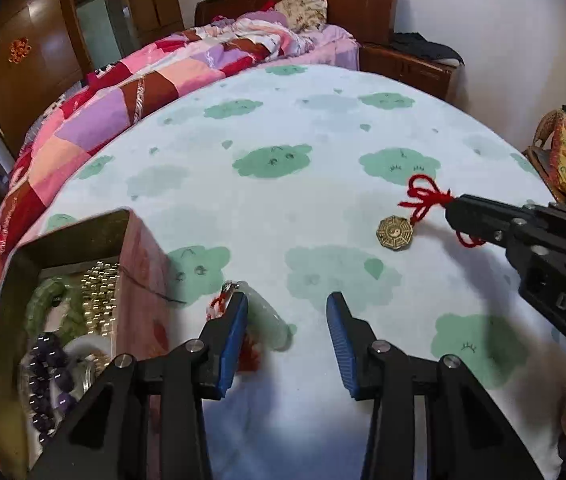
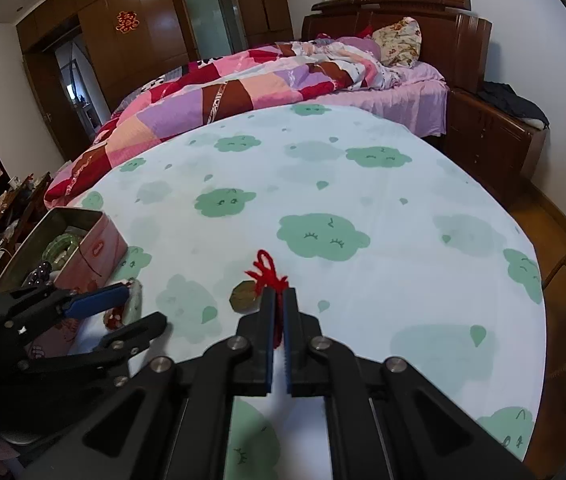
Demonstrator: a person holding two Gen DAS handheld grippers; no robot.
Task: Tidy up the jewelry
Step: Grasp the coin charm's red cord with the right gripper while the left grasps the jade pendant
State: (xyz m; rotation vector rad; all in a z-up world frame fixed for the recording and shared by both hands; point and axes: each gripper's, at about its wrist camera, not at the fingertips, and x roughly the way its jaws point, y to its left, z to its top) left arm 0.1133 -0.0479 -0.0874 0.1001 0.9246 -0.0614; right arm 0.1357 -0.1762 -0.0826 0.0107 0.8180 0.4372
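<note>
The tin [image 1: 135,280] sat far left, beads inside. Beside it, the left gripper [image 1: 287,316] stood half open, the jade pendant [image 1: 271,320] against one pad. Rightward, the right gripper [image 2: 279,300] pinched the brass medallion [image 1: 395,233]'s red cord [image 1: 427,196]; dangling, it might slip.

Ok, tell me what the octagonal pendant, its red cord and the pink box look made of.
Octagonal pendant: probably brass or bronze, a dull yellow metallic sheen with raised relief.
Red cord: fuzzy yarn or thread, matte, knotted in loops.
Pink box: likely printed tin, with thin walls and a shiny grey metallic inside.
</note>
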